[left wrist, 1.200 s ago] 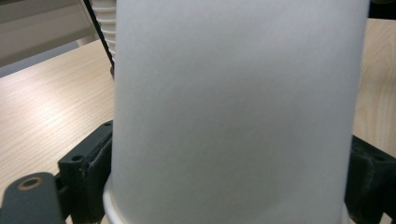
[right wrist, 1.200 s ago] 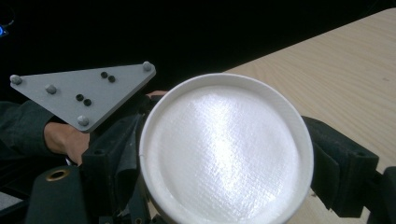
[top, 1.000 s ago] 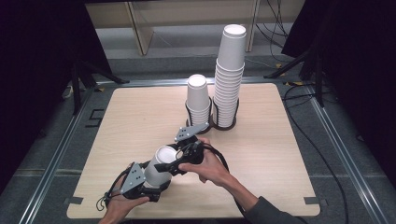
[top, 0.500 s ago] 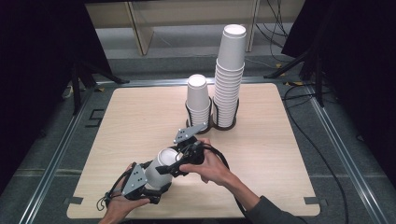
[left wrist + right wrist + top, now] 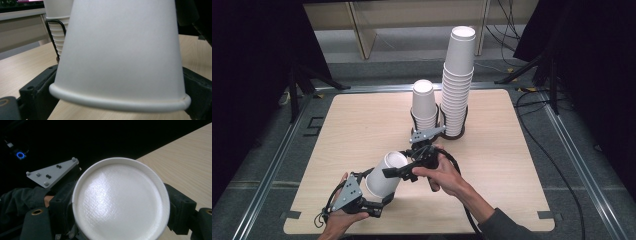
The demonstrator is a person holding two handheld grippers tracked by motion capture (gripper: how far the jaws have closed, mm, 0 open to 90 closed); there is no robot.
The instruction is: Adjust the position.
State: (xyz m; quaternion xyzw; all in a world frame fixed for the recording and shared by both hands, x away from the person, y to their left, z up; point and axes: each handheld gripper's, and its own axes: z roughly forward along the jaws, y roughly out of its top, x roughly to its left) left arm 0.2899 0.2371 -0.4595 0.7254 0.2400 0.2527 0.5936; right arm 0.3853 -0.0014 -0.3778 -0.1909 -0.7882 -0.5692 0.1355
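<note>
A white paper cup (image 5: 384, 174) hangs tilted over the near part of the table, between both grippers. My right gripper (image 5: 395, 169) comes in from the right and is shut on the cup's base end; in the right gripper view the round base (image 5: 120, 202) sits tight between the two black jaws. My left gripper (image 5: 379, 196) is at the cup's rim end, low and near the front edge. Its jaws have just been opening, and the rim (image 5: 117, 103) still lies between them, close to both.
At the back of the wooden table (image 5: 522, 165) a short cup stack (image 5: 424, 105) and a tall one (image 5: 458, 80) stand in a black wire holder (image 5: 465, 120). Cables trail from both grippers. Dark floor and metal rails surround the table.
The cup has tipped over further, so more of its side shows from above. The right gripper has shifted slightly; the left hand has stayed in place.
</note>
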